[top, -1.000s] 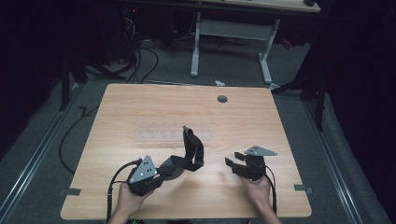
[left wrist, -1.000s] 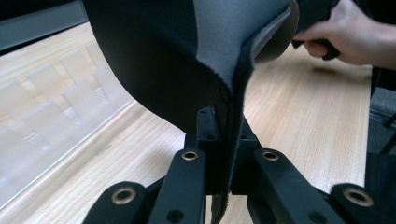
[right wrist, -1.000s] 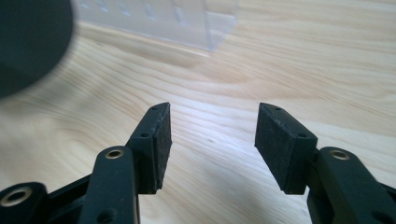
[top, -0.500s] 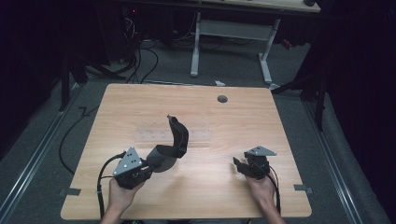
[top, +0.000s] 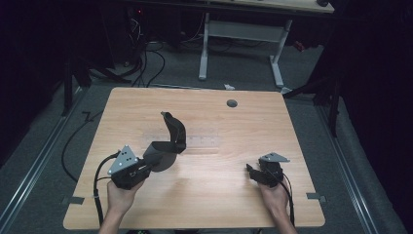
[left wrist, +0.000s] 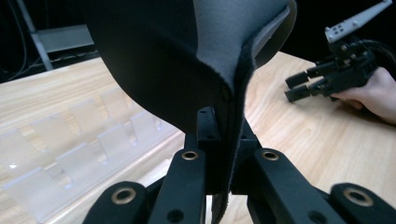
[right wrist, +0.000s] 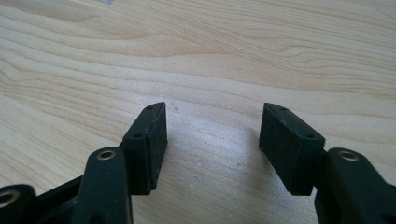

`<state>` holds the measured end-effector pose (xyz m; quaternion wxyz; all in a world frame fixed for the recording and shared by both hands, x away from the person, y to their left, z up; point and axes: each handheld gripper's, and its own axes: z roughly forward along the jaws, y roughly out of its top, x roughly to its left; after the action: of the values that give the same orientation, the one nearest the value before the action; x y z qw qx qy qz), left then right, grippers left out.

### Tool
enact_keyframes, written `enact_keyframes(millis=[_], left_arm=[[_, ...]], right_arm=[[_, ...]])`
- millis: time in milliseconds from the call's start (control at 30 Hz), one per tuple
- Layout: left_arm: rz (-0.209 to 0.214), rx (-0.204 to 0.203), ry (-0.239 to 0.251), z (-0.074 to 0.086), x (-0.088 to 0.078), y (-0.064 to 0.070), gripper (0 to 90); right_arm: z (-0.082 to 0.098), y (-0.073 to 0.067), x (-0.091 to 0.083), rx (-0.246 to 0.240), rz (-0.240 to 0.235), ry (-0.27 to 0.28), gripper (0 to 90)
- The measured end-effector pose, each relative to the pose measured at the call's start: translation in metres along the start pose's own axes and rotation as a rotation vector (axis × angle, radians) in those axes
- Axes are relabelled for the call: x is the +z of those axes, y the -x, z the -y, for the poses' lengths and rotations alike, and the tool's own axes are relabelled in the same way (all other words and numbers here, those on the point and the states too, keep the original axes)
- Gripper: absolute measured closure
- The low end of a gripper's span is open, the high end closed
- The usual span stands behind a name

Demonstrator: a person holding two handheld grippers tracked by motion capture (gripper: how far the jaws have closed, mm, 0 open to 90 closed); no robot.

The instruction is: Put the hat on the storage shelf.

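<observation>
A black, floppy foam sheet (top: 170, 141) with a grey inner face curls up above the table's left half. My left gripper (top: 146, 165) is shut on its lower edge. In the left gripper view the sheet (left wrist: 154, 60) rises out of the closed jaws of that gripper (left wrist: 224, 126) and blocks most of what lies beyond. My right gripper (top: 251, 171) rests low over the wood near the front right, open, jaws pointing left. Nothing lies between its fingers in the right gripper view (right wrist: 212, 135). The left gripper view also shows it far off (left wrist: 303, 86).
A clear plastic rack with slots (top: 195, 139) lies flat at the table's centre, just beyond the sheet, and appears as the rack (left wrist: 70, 154) at the left of the left gripper view. A round cable hole (top: 232, 103) sits near the far edge. Cables trail off the table's left side.
My left gripper has carried the black sheet to the left and a little farther from the front edge. The right gripper has shifted slightly to the right and stays open.
</observation>
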<state>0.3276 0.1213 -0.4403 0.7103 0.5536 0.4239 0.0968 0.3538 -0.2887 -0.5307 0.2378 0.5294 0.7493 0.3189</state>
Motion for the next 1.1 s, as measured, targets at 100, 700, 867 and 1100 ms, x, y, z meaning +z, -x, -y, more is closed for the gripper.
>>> enact_keyframes(millis=[100, 700, 867, 1100], left_arm=[[-0.015, 0.004, 0.021, -0.005, 0.002, -0.004, 86.8], [-0.118, 0.035, 0.13, -0.032, 0.013, -0.035, 86.8], [-0.154, 0.062, 0.131, -0.037, 0.022, -0.042, 86.8], [-0.192, 0.066, 0.144, -0.04, 0.031, -0.054, 86.8]], right_arm=[[0.0, 0.0, 0.0, 0.001, 0.0, 0.0, 41.4], [0.0, 0.0, 0.0, 0.0, -0.001, 0.0, 41.0], [0.0, 0.0, 0.0, 0.0, -0.001, -0.001, 40.9], [0.0, 0.0, 0.0, 0.0, -0.001, 0.0, 40.9]])
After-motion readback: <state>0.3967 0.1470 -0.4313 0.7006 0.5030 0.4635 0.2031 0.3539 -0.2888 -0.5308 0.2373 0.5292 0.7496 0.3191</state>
